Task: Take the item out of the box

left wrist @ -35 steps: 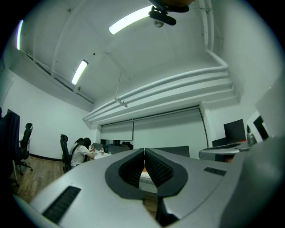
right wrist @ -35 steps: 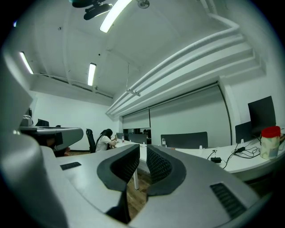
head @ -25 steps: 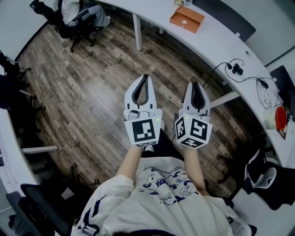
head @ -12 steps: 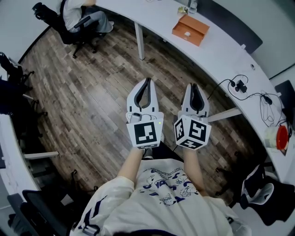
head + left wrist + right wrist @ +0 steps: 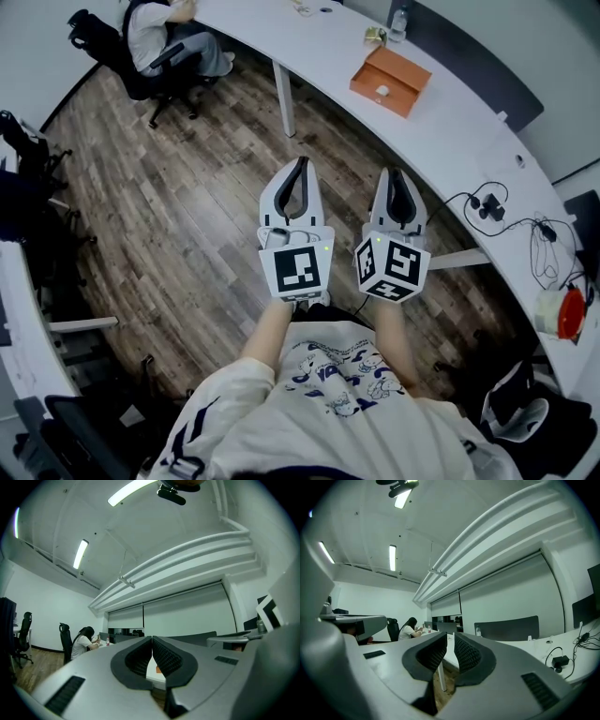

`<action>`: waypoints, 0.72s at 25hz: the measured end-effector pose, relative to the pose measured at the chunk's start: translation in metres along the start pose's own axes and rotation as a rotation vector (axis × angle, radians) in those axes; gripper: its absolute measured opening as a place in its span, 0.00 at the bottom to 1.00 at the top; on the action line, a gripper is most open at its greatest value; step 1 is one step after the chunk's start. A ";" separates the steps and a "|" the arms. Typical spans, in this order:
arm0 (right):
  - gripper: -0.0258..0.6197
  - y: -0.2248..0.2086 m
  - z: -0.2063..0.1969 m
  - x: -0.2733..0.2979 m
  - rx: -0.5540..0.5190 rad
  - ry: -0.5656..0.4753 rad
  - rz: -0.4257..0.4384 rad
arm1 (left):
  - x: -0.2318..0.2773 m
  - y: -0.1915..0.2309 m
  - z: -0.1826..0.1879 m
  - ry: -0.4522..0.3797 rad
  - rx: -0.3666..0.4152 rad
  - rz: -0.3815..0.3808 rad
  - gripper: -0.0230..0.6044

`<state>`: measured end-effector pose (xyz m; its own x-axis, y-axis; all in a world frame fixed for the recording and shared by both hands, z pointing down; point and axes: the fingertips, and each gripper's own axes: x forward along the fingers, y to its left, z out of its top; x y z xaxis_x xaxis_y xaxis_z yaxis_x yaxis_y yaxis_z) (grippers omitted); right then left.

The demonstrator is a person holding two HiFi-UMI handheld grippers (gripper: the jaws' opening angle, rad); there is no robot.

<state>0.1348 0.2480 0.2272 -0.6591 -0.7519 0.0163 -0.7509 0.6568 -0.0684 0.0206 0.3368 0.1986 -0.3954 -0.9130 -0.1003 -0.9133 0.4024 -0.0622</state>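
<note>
I hold both tongs out level over the brown wood-plank floor [image 5: 187, 197], on the near side of the long curved white desk [image 5: 450, 122], pointing toward it. My left tongs [image 5: 299, 161] are clenched: their ribbed black pads [image 5: 140, 656] meet at the tips, with nothing caught between them. My right tongs [image 5: 397, 172] are drawn together to a thin slit and are empty too; through the slit I see only one of the desk's white legs [image 5: 439, 681] and floor.

The flat orange cardboard box [image 5: 391, 82] lies on the desk, well beyond both sets of tips and a little to the right of the white leg [image 5: 284, 94]. A small white item [image 5: 382, 92] shows on its orange face; I cannot tell whether it sits inside an open box or on a lid. Just behind the box, toward the desk's far edge, stands a clear plastic bottle [image 5: 398, 23]. Along the desk to the right lie black cables with a small black adapter [image 5: 487, 206]. At the desk's far left end a person in a white top [image 5: 155, 23] sits on a black office chair [image 5: 127, 61].
</note>
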 end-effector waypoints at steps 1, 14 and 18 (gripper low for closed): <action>0.14 -0.003 0.000 0.006 0.000 0.002 0.001 | 0.006 0.000 -0.001 -0.001 -0.001 0.003 0.07; 0.14 -0.023 -0.009 0.054 0.019 0.025 -0.003 | 0.056 -0.001 -0.014 0.017 -0.006 0.012 0.07; 0.14 -0.029 -0.013 0.070 0.026 0.033 -0.011 | 0.073 -0.001 -0.019 0.022 -0.007 0.005 0.07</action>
<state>0.1101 0.1771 0.2435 -0.6524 -0.7562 0.0498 -0.7568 0.6468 -0.0943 -0.0090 0.2680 0.2103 -0.4017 -0.9123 -0.0790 -0.9121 0.4063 -0.0548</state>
